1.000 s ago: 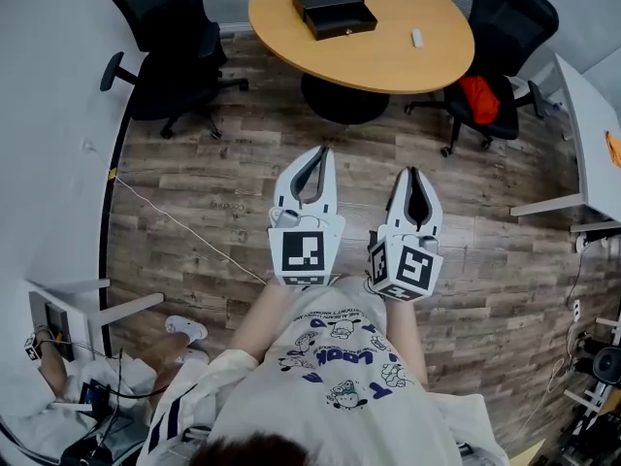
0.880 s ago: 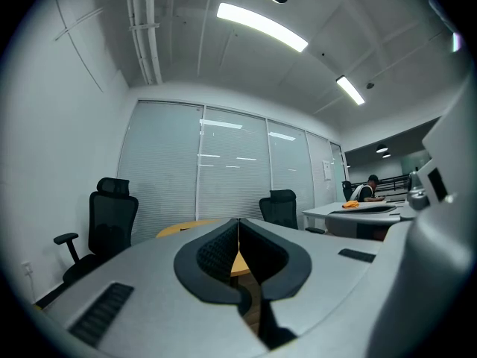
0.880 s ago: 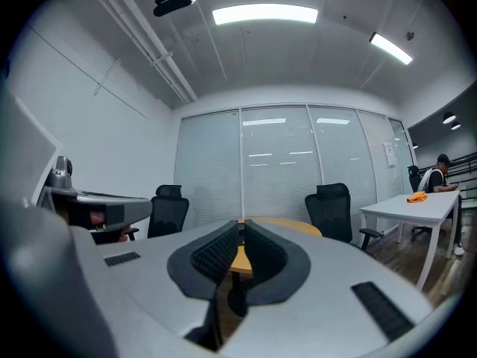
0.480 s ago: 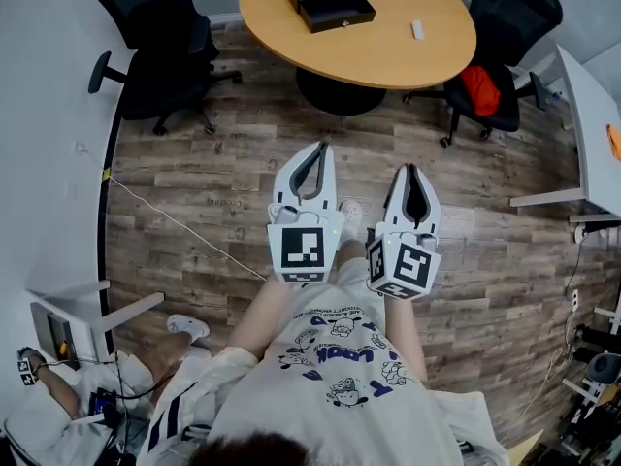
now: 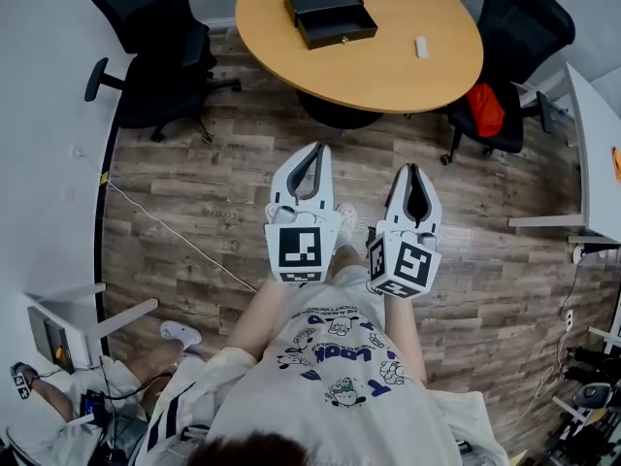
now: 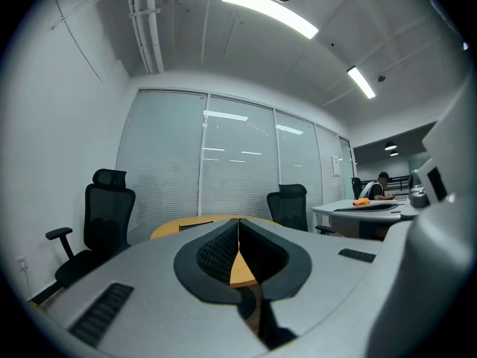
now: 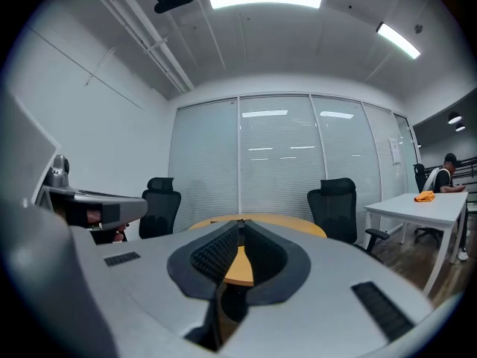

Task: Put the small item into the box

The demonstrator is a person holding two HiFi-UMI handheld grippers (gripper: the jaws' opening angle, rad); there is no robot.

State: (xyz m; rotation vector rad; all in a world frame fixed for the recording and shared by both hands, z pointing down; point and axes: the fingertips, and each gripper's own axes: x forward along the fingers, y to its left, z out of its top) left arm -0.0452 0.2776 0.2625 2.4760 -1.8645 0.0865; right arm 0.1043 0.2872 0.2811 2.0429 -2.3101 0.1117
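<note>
The left claw (image 5: 314, 148) and the right claw (image 5: 414, 169) are held side by side in front of the person's white printed shirt (image 5: 340, 362). They sit above the wooden floor (image 5: 194, 212) and well short of the round tabletop (image 5: 388, 76). In the left gripper view the left claw's dark ribbed pads are pressed together at the tips with nothing between them. The right gripper view shows the same for the right claw: pads pressed together and empty. Both claws point toward the tabletop, whose orange-brown edge shows just past their tips in each gripper view. The small white item (image 5: 421, 48) lies on the tabletop toward its right side, well away from either claw. The black box (image 5: 328, 14) sits on the same tabletop, toward the far left and well apart from the item. It seems to lie open, though it is too small to be sure. Black office chairs stand around the tabletop, one at the left (image 5: 150, 56) and one at the right (image 5: 519, 37). The right-hand chair has a red thing (image 5: 485, 108) on its seat.
</note>
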